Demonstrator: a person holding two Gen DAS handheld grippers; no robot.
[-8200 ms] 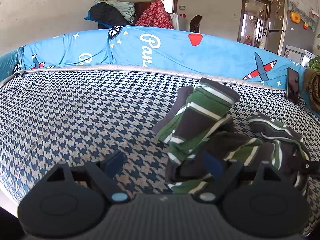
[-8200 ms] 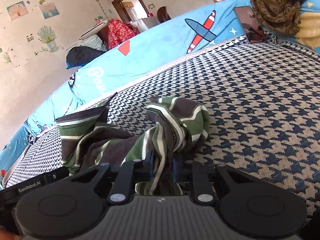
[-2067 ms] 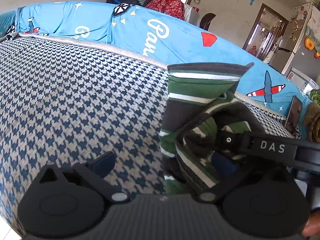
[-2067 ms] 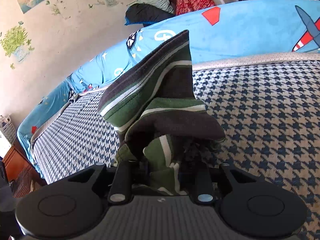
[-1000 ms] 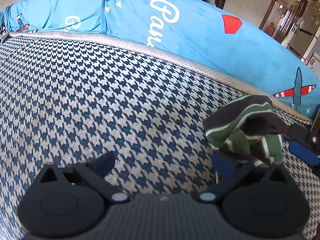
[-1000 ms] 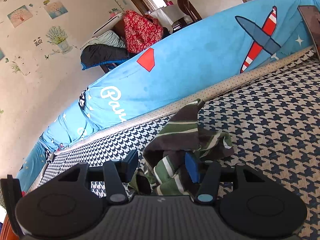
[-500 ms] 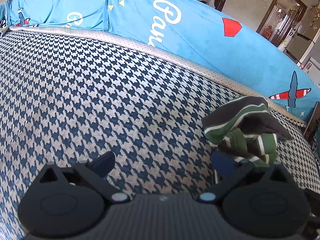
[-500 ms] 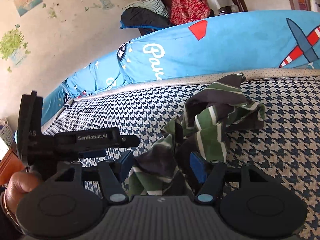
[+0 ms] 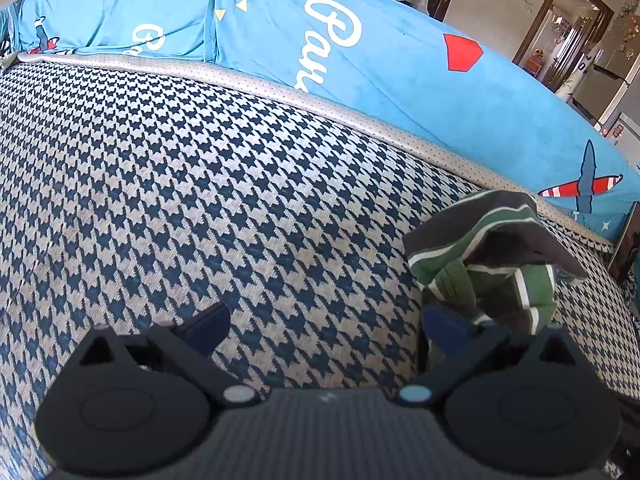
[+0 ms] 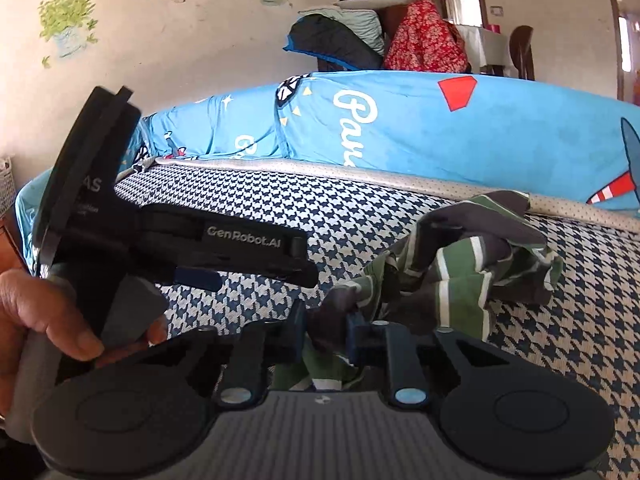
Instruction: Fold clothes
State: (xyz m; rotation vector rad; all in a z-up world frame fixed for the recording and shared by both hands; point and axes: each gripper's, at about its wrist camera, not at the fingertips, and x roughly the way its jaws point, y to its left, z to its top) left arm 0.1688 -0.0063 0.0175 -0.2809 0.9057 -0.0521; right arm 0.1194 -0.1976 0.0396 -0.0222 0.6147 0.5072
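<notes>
Striped shirt (image 10: pixel 472 268) lies bunched on houndstooth bed (image 9: pixel 200 184), at 3 o'clock in your left view. Not folded yet. Your right gripper (image 10: pixel 326 340) closing on shirt edge. Your left gripper (image 9: pixel 324 320) wide, empty. Folding all left.

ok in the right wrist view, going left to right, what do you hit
hand → left gripper → right gripper, closing on cloth → striped garment

Striped knit garment (image 9: pixel 496 264); woven houndstooth cover (image 9: pixel 200 184).
</notes>
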